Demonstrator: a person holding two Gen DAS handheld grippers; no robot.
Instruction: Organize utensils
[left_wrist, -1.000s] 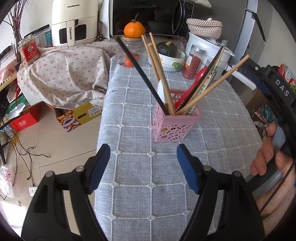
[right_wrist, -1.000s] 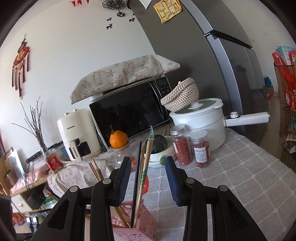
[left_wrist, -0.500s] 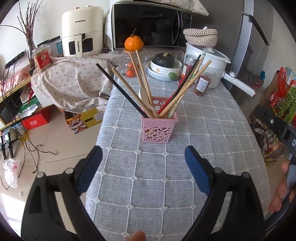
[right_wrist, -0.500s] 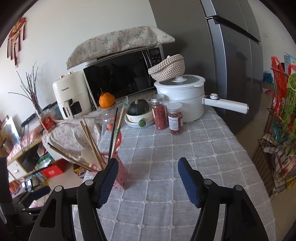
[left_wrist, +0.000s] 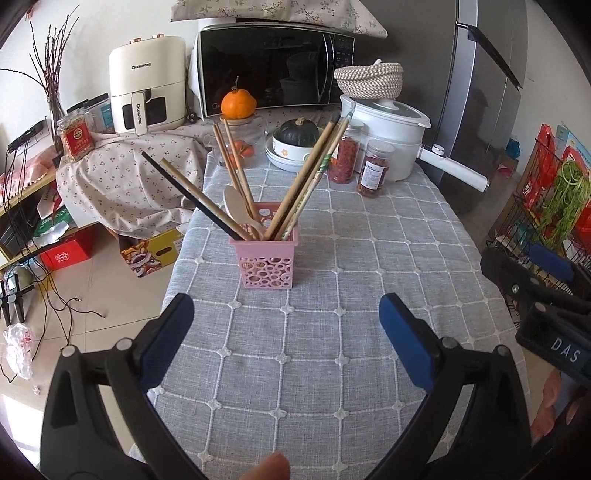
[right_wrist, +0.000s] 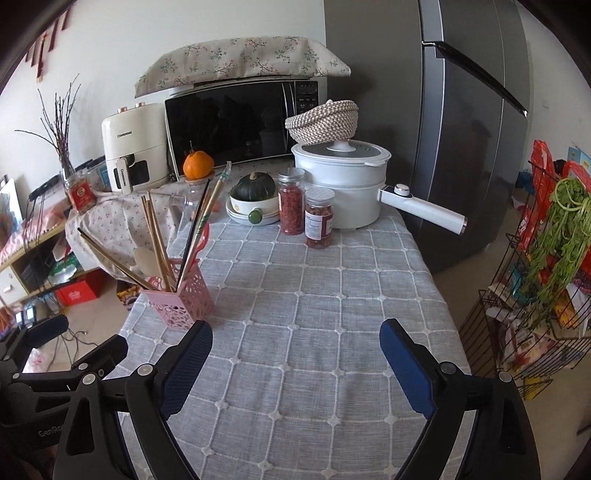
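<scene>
Hovering both grippers over the tablecloth (left_wrist: 332, 369), jaws opening wide with nothing between them. My left gripper (left_wrist: 286, 343) faces the pink holder (left_wrist: 266, 264), where the chopsticks (left_wrist: 236, 177) and wooden spoon (left_wrist: 236, 205) lean fanned on its rim. My right gripper (right_wrist: 295, 363) has it off to the left.

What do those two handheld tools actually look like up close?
Both look alike. The left tool has two black plastic fingers with triangular cut-outs and silver rivets, each tipped by a blue ribbed pad. The right tool matches it. White lettering marks their black bodies: "DAS" on the right one, "GenRo" on the left. No sleeves show.
</scene>
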